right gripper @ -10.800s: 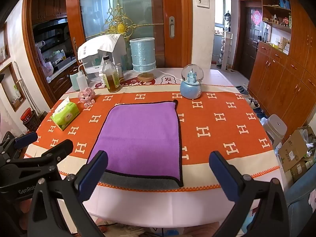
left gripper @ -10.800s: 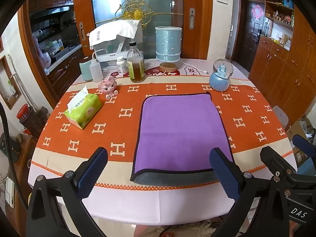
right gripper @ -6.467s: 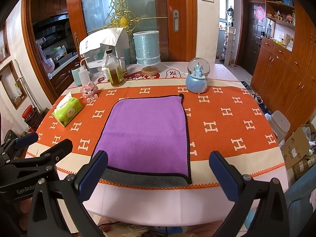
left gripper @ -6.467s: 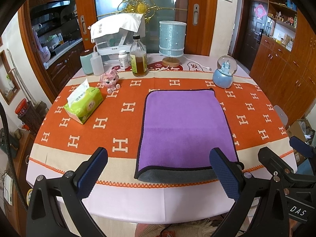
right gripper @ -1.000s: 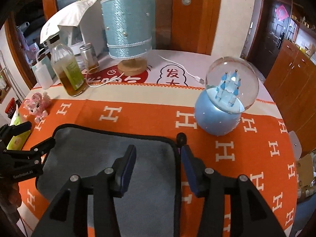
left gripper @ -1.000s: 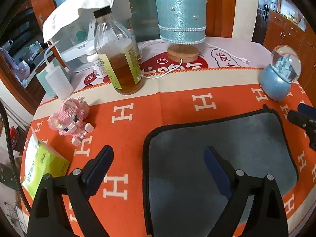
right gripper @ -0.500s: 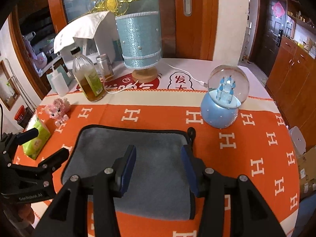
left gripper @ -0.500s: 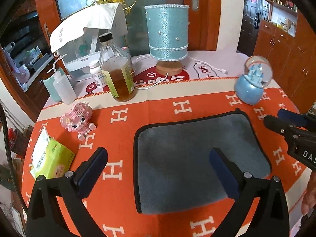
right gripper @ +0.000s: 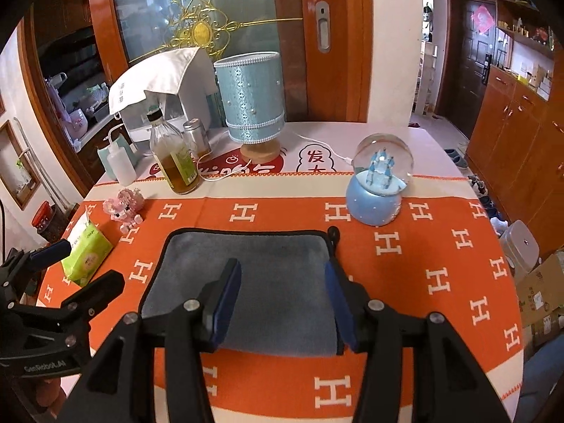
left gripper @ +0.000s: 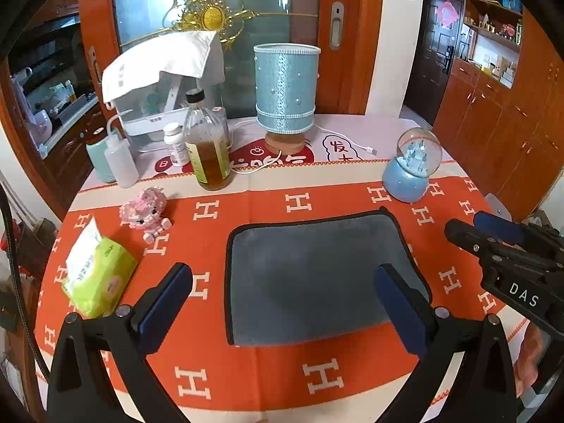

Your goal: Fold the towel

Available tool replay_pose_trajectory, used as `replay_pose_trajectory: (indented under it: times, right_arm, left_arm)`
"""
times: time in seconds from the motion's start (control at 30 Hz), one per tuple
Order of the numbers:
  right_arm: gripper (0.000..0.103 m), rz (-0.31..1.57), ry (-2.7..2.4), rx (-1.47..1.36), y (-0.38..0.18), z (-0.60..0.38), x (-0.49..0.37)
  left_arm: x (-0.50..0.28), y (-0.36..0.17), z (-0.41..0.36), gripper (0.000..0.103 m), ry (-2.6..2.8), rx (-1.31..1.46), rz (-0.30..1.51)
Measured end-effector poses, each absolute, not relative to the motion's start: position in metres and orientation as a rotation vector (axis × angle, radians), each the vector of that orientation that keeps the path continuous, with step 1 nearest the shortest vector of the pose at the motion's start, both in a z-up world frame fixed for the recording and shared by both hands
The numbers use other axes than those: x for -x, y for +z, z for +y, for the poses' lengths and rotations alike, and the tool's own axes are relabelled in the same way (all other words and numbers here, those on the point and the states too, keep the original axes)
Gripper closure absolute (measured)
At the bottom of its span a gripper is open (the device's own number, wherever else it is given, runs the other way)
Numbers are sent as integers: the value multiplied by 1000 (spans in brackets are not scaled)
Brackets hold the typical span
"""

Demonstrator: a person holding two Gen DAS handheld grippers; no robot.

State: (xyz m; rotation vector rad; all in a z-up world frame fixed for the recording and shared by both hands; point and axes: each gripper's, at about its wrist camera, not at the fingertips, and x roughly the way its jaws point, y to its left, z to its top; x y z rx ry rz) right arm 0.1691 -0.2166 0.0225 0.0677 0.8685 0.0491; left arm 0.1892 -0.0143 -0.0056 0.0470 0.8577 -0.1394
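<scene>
left gripper (left gripper: 282,292) fingers spread wide, holding nothing, hovering above the towel (left gripper: 317,275). right gripper (right gripper: 282,296) fingers parted but narrower, also holding nothing, above the towel's near edge. towel lies folded in half, grey side up, black trim round it, flat on the orange tablecloth (left gripper: 282,370) mid-table; likely released so the fold settles before a second fold. counted: one towel, two grippers, one lamp (left gripper: 286,95), one snow globe (left gripper: 412,165), one oil bottle (left gripper: 208,144), one squeeze bottle (left gripper: 121,162), one pink toy (left gripper: 146,213), one tissue pack (left gripper: 95,275), all clear of the towel.
</scene>
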Motion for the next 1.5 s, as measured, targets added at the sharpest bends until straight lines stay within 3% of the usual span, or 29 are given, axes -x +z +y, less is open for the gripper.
replay_pose_trajectory:
  times: [0.97, 1.37, 1.5]
  right_arm:
    - [53, 832, 63, -69, 56, -198, -71]
    - [53, 814, 81, -106, 49, -195, -19]
    - [47, 818, 77, -111, 45, -195, -6]
  left_arm:
    - [-84, 37, 5, 1, -36, -44, 773]
    - [-49, 27, 8, 1, -49, 20, 813]
    - [-43, 22, 9, 1, -49, 40, 833]
